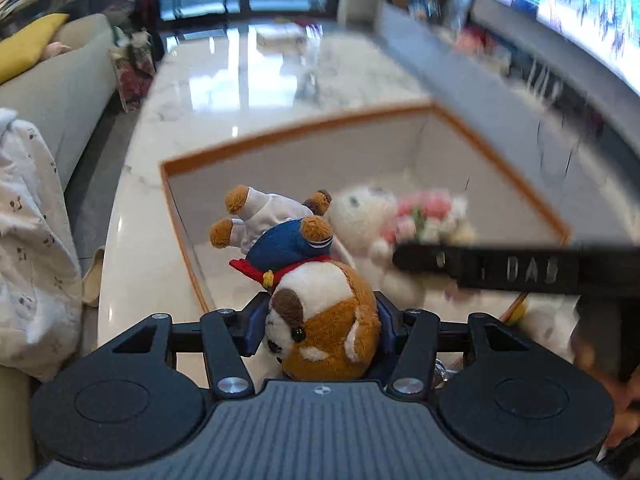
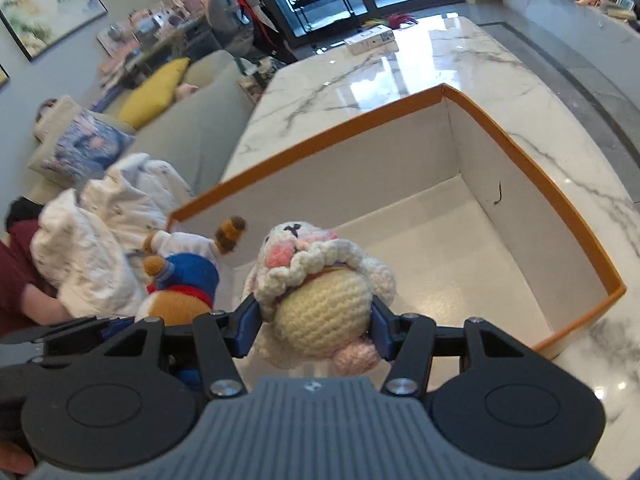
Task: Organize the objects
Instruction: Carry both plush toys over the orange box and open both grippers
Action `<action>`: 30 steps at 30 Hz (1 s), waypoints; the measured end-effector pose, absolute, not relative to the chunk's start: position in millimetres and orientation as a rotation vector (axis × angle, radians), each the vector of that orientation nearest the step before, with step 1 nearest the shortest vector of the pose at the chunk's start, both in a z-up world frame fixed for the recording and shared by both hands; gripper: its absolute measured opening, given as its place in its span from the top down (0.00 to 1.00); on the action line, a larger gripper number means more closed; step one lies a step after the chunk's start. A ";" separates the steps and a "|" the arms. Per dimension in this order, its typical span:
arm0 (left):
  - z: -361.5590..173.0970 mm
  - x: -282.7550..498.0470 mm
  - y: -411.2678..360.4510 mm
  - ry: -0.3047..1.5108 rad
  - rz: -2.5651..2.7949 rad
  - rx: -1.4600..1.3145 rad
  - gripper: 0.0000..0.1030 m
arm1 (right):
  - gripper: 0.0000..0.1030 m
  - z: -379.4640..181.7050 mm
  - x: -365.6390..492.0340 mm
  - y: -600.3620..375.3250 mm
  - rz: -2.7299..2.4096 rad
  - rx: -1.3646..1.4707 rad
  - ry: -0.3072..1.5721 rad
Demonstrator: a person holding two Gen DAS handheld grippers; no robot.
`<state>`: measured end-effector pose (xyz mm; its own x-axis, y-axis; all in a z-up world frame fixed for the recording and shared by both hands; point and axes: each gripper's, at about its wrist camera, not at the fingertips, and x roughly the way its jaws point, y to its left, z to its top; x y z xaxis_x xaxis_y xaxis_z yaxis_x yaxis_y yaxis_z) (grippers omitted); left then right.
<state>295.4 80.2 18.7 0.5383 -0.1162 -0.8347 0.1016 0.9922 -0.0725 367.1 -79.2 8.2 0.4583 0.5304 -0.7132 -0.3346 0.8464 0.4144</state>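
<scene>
My left gripper is clamped on the head of a brown-and-white plush dog in blue jacket, red scarf and white trousers, feet pointing away over the near left corner of the orange-rimmed white cardboard box on the white marble table. My right gripper grips a cream crocheted bunny doll by its round body, held above the box's near edge. The two toys hang just beside each other.

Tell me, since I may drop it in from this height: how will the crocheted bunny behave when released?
The crocheted bunny looks soft; it bulges between the right gripper's fingers, so likely light and squashy. Its rounded body may roll slightly inside the box, but breakage seems unlikely.
</scene>
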 end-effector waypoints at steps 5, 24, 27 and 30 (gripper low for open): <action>7.7 299.6 57.2 1.048 -0.134 0.143 0.37 | 0.44 -2.7 380.9 -67.2 0.526 0.204 1.025; 55.6 274.4 97.0 0.884 -0.090 0.043 0.33 | 0.40 -6.6 390.2 -55.3 0.548 0.131 1.141; 61.2 271.2 108.8 0.887 -0.050 0.004 0.36 | 0.46 -8.1 390.7 -53.4 0.562 0.139 1.162; 55.1 272.4 114.4 0.919 -0.044 -0.027 0.42 | 0.49 -7.8 387.3 -51.1 0.571 0.127 1.156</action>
<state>272.4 114.4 55.1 0.6061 -0.0500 -0.7938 0.0269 0.9987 -0.0423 387.3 -51.1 -7.8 0.2785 0.4875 -0.8275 -0.3604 0.8517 0.3804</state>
